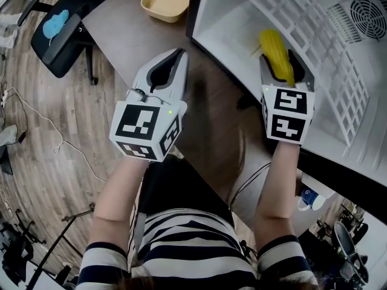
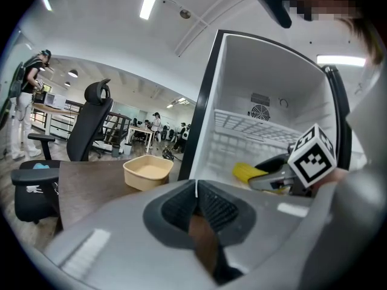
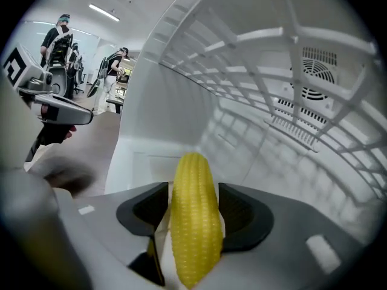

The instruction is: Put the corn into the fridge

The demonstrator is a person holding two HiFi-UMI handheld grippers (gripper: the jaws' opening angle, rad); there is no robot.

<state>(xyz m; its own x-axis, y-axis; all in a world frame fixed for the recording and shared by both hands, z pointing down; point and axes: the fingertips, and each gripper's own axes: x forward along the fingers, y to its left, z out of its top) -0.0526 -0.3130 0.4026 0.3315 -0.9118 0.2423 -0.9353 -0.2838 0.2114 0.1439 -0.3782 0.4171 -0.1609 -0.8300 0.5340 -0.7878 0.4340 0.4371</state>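
Observation:
A yellow cob of corn (image 1: 276, 54) sticks forward out of my right gripper (image 1: 285, 65), which is shut on it. In the right gripper view the corn (image 3: 193, 216) sits clamped between the black pads (image 3: 245, 213). This gripper reaches into the open white fridge (image 1: 233, 23), just above its floor and below the wire shelf (image 1: 314, 35). My left gripper (image 1: 172, 58) is shut and holds nothing, hanging over the brown table left of the fridge. From the left gripper view the corn (image 2: 248, 172) shows inside the fridge (image 2: 266, 101).
A beige tub (image 1: 167, 0) stands on the brown table (image 1: 130, 35) by the fridge's black frame. A fan grille (image 3: 314, 74) sits on the fridge's back wall. An office chair (image 1: 63, 32) stands off the table's left. People stand far off in the room.

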